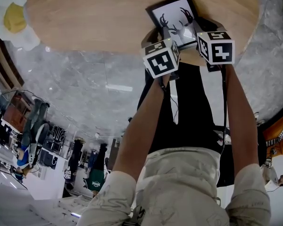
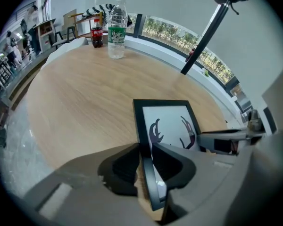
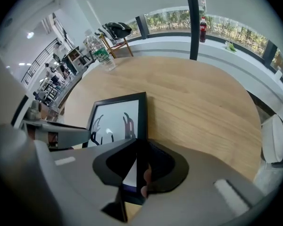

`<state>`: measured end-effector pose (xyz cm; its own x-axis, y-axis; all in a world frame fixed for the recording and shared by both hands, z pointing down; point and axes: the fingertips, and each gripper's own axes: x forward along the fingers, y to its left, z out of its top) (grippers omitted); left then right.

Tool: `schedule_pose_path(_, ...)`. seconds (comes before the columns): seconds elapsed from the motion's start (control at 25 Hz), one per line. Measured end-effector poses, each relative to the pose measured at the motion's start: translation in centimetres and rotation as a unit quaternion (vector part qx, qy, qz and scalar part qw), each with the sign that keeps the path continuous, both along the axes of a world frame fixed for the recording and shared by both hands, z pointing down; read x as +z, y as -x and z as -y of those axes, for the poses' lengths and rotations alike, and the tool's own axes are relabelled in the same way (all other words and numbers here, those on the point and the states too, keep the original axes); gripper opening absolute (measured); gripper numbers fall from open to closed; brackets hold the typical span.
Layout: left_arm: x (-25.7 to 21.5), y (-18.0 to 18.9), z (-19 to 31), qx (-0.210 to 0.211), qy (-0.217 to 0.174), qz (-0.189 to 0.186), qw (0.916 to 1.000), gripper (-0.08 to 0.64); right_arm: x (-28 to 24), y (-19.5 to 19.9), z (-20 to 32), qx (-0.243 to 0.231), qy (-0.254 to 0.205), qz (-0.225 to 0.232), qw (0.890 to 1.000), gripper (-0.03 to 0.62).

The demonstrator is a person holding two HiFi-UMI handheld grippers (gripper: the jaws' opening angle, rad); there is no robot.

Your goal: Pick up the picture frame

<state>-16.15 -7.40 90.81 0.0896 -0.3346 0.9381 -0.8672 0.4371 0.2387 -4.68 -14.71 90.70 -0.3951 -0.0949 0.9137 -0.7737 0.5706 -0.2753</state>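
Already the picture frame (image 2: 167, 119), at the near rim of the wooden table (image 2: 85, 88), is clamped by its side edges in the left gripper (image 2: 145, 147) and the right gripper (image 3: 137, 142), while it seems not yet lifted clear.

Round wooden tabletop (image 2: 85, 107) here, picture frame (image 2: 165, 121) at its near edge, water bottle (image 2: 117, 29) and cola bottle (image 2: 97, 33) standing together far across.

Soft daylight from the windows (image 2: 179, 32) at one o'clock fills both gripper views, whose fisheye rims darken to black. A white glint sits on the picture frame (image 1: 174, 14) at one o'clock in the head view.
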Motion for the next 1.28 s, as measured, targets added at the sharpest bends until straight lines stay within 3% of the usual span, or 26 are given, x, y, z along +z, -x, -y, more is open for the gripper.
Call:
schedule_pose_path(0.36, -4.3, 0.7, 2.1, 0.020, -0.043, 0.024, 0.9986, 0.084, -4.2, -0.2, 0.9, 0.027, -0.042, 0.012, 0.999, 0.072)
schedule_pose_path(0.8, -15.1, 2.1, 6.8, 0.057, -0.134, 0.068, 0.9870, 0.083, -14.8, 0.8, 4.7, 0.060, -0.126, 0.053, 0.989, 0.071)
schedule_pose_path(1.08, -23.3, 2.6, 9.3, 0.081, -0.212, 0.103, 0.9686, 0.081, -23.0, 0.9, 6.2, 0.083, -0.196, 0.087, 0.973, 0.072)
schedule_pose_path(1.28, -30.2, 2.5, 11.0, 0.098, -0.274, 0.122, 0.9488, 0.081, -30.2, 0.6, 7.3, 0.096, -0.260, 0.106, 0.955, 0.072)
